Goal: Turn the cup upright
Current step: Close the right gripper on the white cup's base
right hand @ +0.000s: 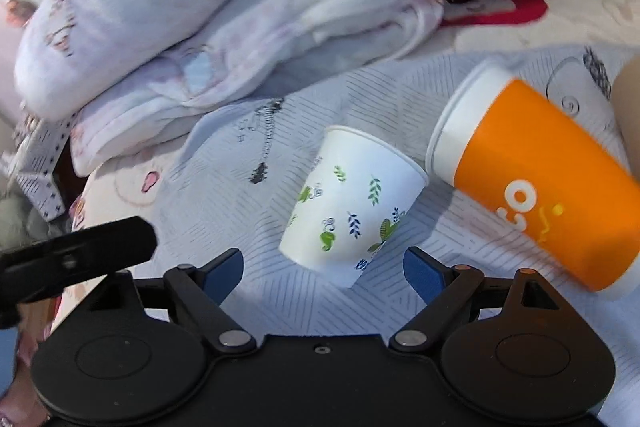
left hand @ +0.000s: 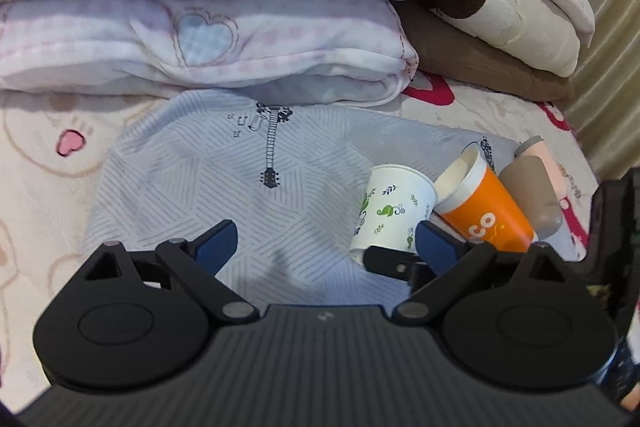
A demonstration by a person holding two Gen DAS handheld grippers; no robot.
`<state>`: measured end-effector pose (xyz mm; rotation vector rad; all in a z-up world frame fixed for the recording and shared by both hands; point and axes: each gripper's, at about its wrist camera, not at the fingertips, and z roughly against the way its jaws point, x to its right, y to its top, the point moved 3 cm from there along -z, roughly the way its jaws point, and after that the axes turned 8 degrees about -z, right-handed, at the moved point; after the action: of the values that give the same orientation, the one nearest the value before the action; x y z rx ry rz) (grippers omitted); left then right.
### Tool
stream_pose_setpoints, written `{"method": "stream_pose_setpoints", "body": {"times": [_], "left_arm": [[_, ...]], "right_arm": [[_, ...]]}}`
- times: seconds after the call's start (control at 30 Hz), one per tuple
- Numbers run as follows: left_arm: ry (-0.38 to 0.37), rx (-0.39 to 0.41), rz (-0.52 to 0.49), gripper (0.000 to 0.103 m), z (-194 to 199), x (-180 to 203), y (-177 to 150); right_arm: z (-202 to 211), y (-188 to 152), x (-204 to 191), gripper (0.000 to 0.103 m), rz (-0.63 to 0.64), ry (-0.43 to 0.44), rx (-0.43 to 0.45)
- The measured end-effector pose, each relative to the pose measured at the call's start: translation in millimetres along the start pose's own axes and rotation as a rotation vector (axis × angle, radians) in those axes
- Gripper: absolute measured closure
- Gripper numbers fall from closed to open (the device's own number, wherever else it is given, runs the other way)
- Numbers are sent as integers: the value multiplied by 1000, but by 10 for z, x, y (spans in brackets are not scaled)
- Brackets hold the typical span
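A white paper cup with a leaf print (left hand: 390, 213) (right hand: 352, 203) lies on its side on a pale blue striped cloth (left hand: 240, 187) (right hand: 256, 211), its mouth facing away from me. An orange cup with a white rim (left hand: 480, 203) (right hand: 536, 179) lies on its side just right of it. My left gripper (left hand: 326, 245) is open over the cloth, left of the cups. My right gripper (right hand: 324, 267) is open, its fingers either side of the paper cup's base; one finger tip shows in the left wrist view (left hand: 384, 261).
Folded pink and white blankets (left hand: 200, 39) (right hand: 208, 19) are stacked behind the cloth. A brown and cream cushion (left hand: 492, 39) lies at the back right. A brown and pink bottle (left hand: 536, 187) lies right of the orange cup. The bedsheet (left hand: 40, 163) surrounds the cloth.
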<state>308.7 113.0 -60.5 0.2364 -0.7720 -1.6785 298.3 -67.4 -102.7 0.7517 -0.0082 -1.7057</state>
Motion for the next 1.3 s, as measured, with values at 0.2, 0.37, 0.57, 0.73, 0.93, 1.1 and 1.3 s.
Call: {"method": "stream_pose_setpoints", "body": {"times": [0.2, 0.37, 0.57, 0.73, 0.93, 1.1, 1.3], "left_arm": [[-64, 0, 16, 11, -236, -82, 77], [-99, -27, -7, 16, -384, -65, 75], [-141, -51, -7, 17, -442, -18, 22], [-172, -52, -19, 17, -423, 61, -15], [-207, -55, -36, 17, -326, 215, -51], [-243, -74, -58, 17, -218, 428, -134], [-262, -106, -89, 17, -111, 684, -280]], "right_arm": [[-158, 54, -22, 12, 13, -27, 34], [-268, 58, 17, 18, 47, -63, 38], [-279, 33, -46, 30, 155, -115, 45], [-206, 7, -56, 32, 211, -125, 25], [70, -138, -20, 36, 297, -134, -24], [312, -320, 104, 39, 322, -146, -82], [593, -591, 229, 39, 329, -143, -122]]}}
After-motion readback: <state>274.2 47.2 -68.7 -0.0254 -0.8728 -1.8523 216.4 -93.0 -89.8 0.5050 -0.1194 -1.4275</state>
